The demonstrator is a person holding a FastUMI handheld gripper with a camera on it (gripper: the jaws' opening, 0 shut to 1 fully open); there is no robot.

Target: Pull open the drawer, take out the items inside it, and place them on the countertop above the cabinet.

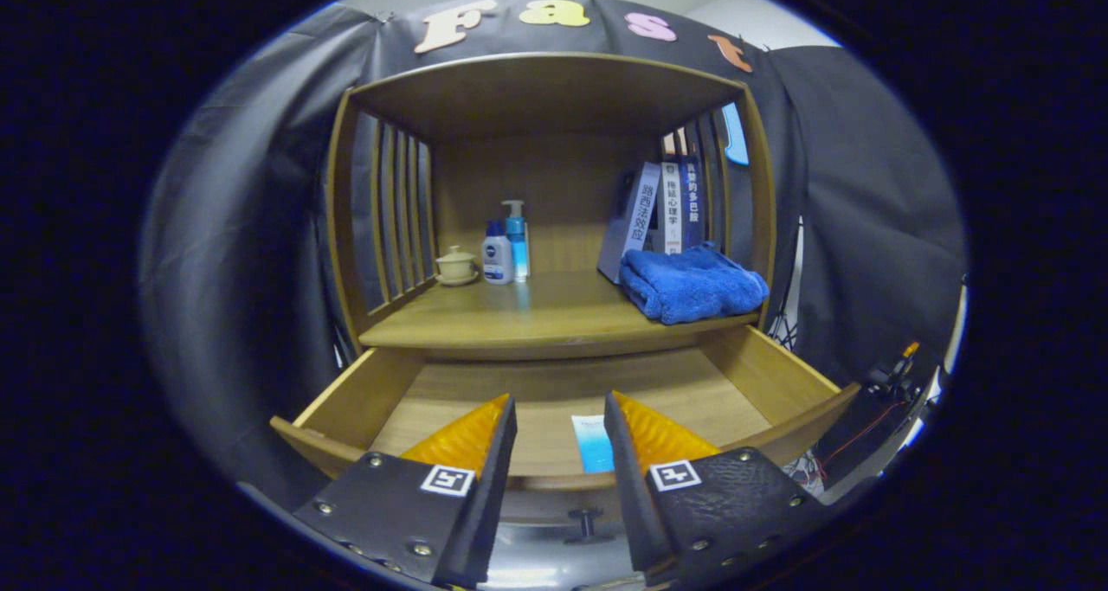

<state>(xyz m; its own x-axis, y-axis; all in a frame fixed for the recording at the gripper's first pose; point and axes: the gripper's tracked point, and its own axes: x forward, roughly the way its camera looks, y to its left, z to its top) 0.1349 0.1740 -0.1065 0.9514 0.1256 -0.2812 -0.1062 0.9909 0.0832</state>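
Your gripper [561,418] hangs wide open, holding nothing, over the pulled-out drawer [762,375]. The light blue packet [592,444] lies flat low centre, between the fingers. Drop straight down, centre it, then close; the countertop [519,314] waits above

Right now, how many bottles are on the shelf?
2. A short blue bottle and a taller pump bottle stand side by side near the shelf's back, right of the lidded cup. The towel or books could hide more. The fingers are open over the drawer.
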